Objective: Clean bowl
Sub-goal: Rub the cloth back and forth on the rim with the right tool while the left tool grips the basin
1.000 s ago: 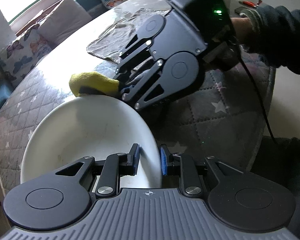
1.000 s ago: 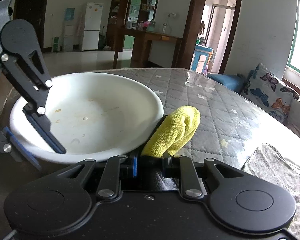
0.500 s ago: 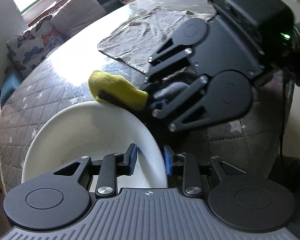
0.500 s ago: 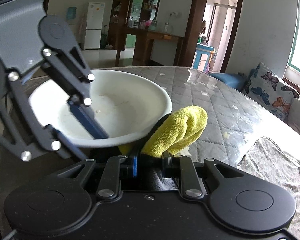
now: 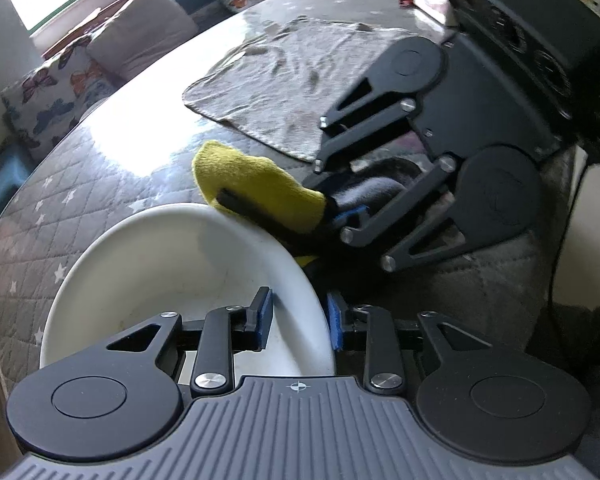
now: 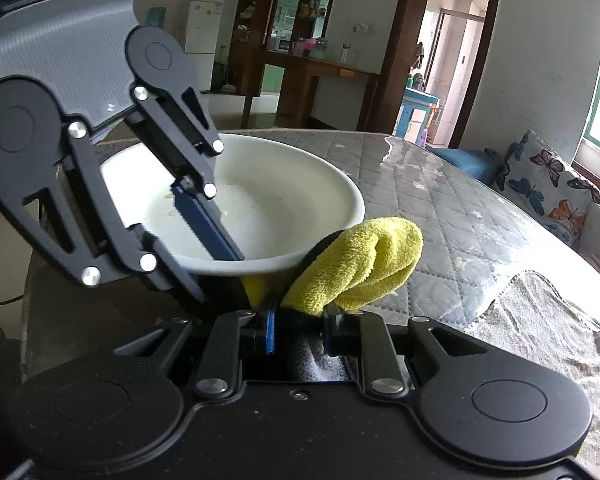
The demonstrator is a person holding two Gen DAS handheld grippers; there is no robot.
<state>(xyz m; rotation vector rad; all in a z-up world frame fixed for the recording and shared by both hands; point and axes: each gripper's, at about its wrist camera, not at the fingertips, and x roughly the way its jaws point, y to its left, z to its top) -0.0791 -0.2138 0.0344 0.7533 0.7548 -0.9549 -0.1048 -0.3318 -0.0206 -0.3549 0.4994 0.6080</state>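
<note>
Left hand-held gripper [image 5: 296, 316] is clamped on the near rim of the white bowl [image 5: 172, 264]: one blue pad is seen inside the wall, the other outside, and the rim is pinched between them. In the right wrist view the bowl [image 6: 284, 208] appears tilted, its near edge raised, with a few pale food specks visible on the inner surface. Right hand-held gripper [image 6: 298, 330] is closed on a folded yellow cloth [image 6: 360, 260]; the cloth is pressed against the outside of the bowl wall, just below the rim, on the side facing that gripper. From the left wrist view the same cloth [image 5: 256, 188] is seen touching the far rim of the bowl. A grey quilted, star-patterned cover is laid over the table [image 5: 80, 192]. A grey towel [image 5: 284, 80] is spread flat on the table beyond the bowl, apart from it. Butterfly-print cushions [image 6: 548, 188] are seen past the table edge.
</note>
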